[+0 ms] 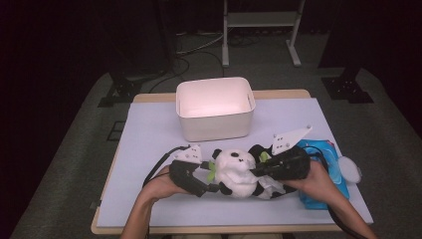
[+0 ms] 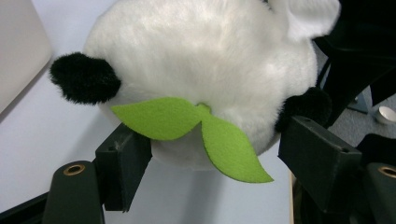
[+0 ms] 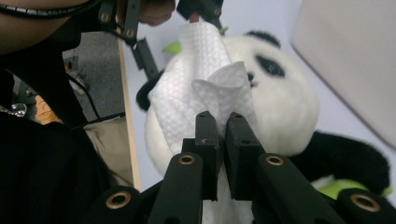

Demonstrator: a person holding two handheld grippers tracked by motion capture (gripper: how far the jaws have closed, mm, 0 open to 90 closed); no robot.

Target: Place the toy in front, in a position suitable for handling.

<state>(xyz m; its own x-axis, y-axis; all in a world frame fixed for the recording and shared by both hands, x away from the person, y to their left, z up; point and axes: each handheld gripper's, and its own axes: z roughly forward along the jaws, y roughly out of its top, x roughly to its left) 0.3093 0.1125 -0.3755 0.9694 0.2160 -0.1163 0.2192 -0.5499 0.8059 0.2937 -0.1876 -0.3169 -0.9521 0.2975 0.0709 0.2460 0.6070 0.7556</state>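
The plush panda lies on the near part of the tabletop, between the person's two hands, in front of the white bin.

The left hand comes in from the bottom edge, palm turned inward, and holds the left hand-held gripper low and roughly level, pointing right at the panda's head. Its jaws are spread on either side of the head, by the black ears and the green felt leaves; in the left gripper view it is hard to tell whether the pads press into the fur or just flank it.

The right hand reaches in from the lower right, its forearm slanting up and left, and aims the right hand-held gripper leftward at the panda's body. Its jaws are pressed together on a white wipe, which drapes against the panda's head. Behind this hand a blue wipes packet lies near the right edge of the tabletop.
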